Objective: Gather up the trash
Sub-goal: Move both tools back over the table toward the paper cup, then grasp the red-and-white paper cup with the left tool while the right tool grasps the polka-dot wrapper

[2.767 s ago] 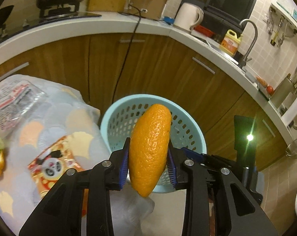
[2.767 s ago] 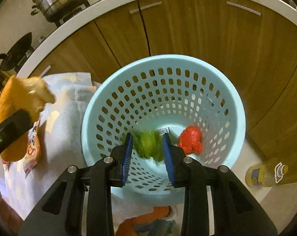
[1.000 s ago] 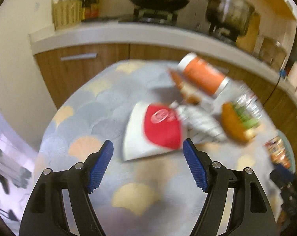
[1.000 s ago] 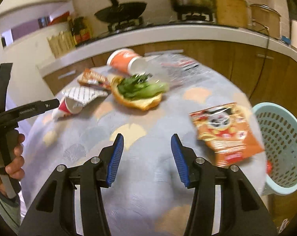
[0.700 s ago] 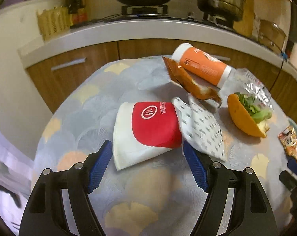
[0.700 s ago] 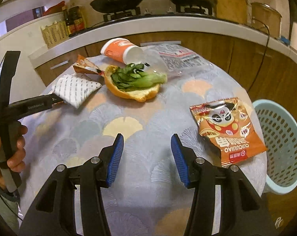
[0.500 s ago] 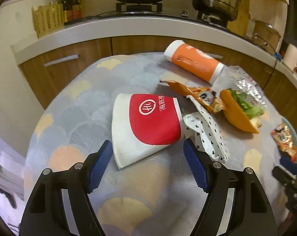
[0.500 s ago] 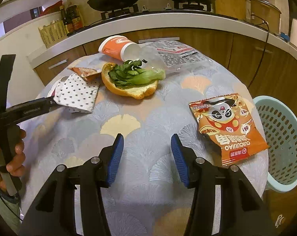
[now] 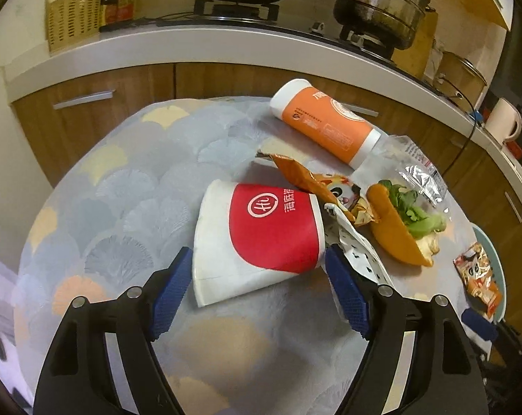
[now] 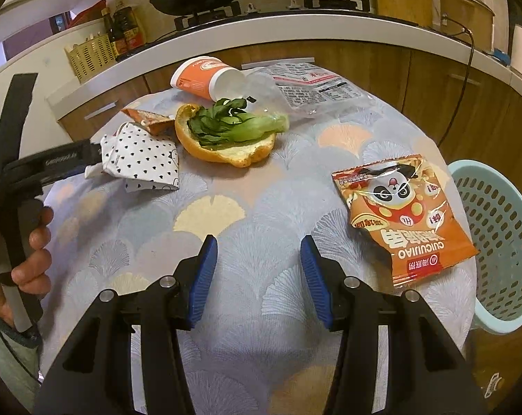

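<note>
Here the left gripper (image 9: 259, 288), jaws just widened, straddles the flattened paper cup (image 9: 261, 238); next, clamp it.

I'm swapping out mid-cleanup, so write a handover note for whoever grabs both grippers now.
Left gripper: jaws just widened, straddling the flattened red-and-white paper cup, not pressing it.
Right gripper: open, empty, above bare tablecloth.
On the table: orange cup, polka-dot wrapper, peel with greens, panda snack bag, clear wrapper.
Basket beside the table.
Left: bin everything.
</note>
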`<state>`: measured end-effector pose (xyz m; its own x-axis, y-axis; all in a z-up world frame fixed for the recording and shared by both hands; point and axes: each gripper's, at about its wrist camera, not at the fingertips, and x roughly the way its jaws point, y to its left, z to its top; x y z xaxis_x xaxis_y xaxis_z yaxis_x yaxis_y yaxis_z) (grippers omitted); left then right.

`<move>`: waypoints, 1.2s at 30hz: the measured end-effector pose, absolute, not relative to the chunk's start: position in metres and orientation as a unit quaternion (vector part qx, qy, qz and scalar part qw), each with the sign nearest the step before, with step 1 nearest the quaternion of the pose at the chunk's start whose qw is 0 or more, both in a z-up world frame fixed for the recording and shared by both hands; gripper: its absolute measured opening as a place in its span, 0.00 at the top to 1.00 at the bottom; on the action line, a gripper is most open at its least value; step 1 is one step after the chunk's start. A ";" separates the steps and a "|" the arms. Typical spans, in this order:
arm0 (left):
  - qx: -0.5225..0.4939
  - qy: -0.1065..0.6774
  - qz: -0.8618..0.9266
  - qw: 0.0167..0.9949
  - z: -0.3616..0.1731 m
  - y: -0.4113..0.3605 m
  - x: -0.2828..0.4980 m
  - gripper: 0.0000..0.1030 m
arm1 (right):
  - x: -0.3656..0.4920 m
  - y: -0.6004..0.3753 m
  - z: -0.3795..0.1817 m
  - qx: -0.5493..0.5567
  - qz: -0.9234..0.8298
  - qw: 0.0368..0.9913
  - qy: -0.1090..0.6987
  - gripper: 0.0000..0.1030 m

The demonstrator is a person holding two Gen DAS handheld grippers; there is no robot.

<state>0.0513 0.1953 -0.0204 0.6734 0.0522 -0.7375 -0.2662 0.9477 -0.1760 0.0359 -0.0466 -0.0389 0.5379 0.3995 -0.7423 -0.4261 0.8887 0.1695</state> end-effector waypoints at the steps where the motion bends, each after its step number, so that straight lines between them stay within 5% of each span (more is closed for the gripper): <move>1: -0.136 0.396 0.086 0.904 -0.021 0.195 0.053 0.25 | 0.036 -0.046 -0.039 -0.016 0.236 0.877 0.419 0.55; 15: -0.081 0.403 0.156 0.898 -0.021 0.227 0.014 0.23 | 0.036 -0.045 -0.040 -0.016 0.241 0.873 0.425 0.54; 31: -0.238 0.393 0.052 0.887 -0.030 0.278 0.025 0.21 | 0.036 -0.041 -0.042 -0.024 0.243 0.870 0.428 0.53; 36: -0.209 0.392 0.070 0.893 -0.032 0.258 0.034 0.27 | 0.036 -0.039 -0.043 -0.025 0.244 0.868 0.431 0.53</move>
<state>0.0336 0.2579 -0.0317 0.6829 -0.0380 -0.7295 -0.2890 0.9031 -0.3175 0.0363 -0.0394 -0.0427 0.5086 0.4024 -0.7612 -0.4457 0.8794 0.1671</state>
